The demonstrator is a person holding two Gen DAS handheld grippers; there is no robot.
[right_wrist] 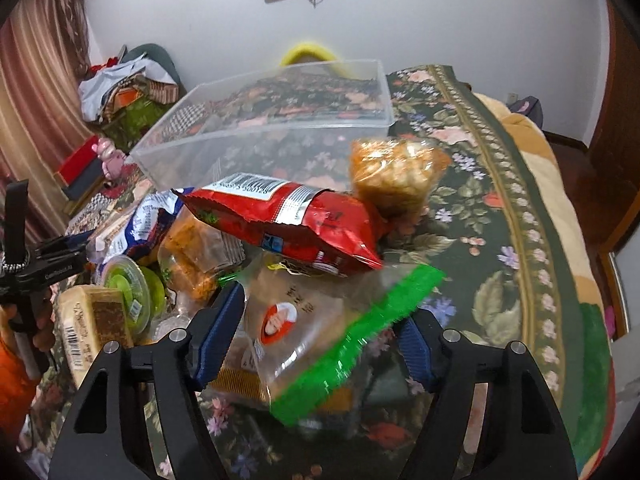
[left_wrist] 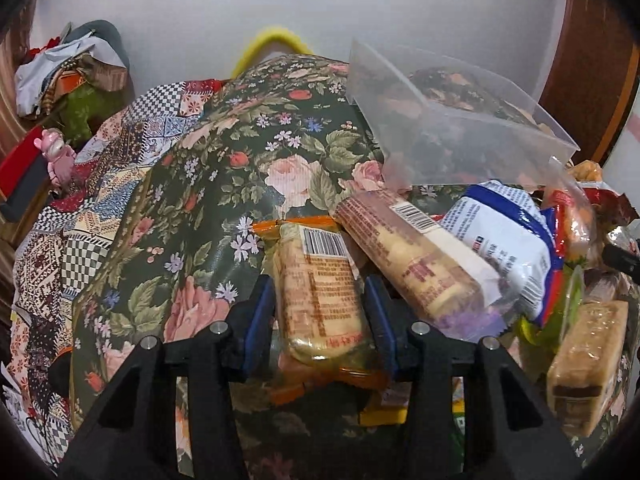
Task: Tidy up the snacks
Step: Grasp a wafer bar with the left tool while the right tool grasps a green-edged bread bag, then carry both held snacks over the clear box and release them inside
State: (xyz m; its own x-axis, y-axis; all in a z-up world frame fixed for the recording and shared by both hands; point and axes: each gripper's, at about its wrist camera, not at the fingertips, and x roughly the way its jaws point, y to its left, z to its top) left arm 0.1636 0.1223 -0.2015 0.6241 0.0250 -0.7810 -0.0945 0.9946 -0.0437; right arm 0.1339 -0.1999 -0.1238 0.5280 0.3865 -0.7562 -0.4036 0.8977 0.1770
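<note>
My left gripper [left_wrist: 320, 312] is shut on an orange-edged cracker pack [left_wrist: 320, 296], its blue pads pressing both sides. A second long cracker pack [left_wrist: 416, 256] and a blue and white bag [left_wrist: 504, 248] lie just right of it. My right gripper [right_wrist: 320, 328] has a clear bag with a green edge [right_wrist: 320, 328] between its fingers, the green edge blurred; I cannot tell whether the pads press it. A red snack bag [right_wrist: 296, 220] lies over that bag. A clear plastic bin [right_wrist: 272, 120] stands behind the pile; it also shows in the left wrist view [left_wrist: 452, 120].
A floral tablecloth [left_wrist: 224, 200] covers the table. An orange-wrapped puffed snack [right_wrist: 396, 176] sits right of the red bag. A green cup [right_wrist: 128, 292] and a wrapped beige block [right_wrist: 92, 324] lie left. Clutter and a pink figure [left_wrist: 60, 156] stand at far left.
</note>
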